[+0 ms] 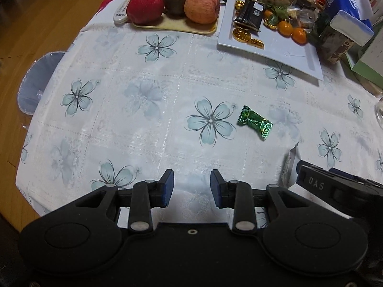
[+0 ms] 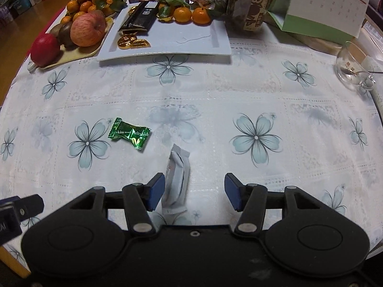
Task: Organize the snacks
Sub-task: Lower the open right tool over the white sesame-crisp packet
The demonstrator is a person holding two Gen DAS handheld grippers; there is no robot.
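Dining table, mid-tidy: I'm running both grippers over the floral cloth [image 2: 215, 100], w/ two loose snacks still off the plate.

My right gripper [image 2: 195, 189] hangs over a white sachet [image 2: 177, 179]. Jaws stand about half open; the sachet lies between them, just beside the 9 o'clock pad, not pinched as far as I can see. Nothing is held yet.

A green candy [image 2: 129, 134] lies on the cloth at approx 10 o'clock from that gripper, near the sachet but apart from it. From the left wrist cam the same candy sits at 1 o'clock.

My left gripper [image 1: 192, 189] is part open, pads apart w/ only bare cloth between them. It's empty.

The white plate [image 2: 191, 45], at 12 o'clock from the right gripper, already carries a black packet [image 2: 140, 19], gold-foil sweets [image 2: 131, 41] and tangerines [image 2: 191, 14], w/ bare room toward its near edge. A fruit tray [image 2: 79, 52] w/ apples sits at its 9 o'clock side.

My read: plate partly loaded, so well begun. Left to do: sachet and candy both need lifting and setting w/ the rest. Sachet looks next, the right gripper being lined up on it.
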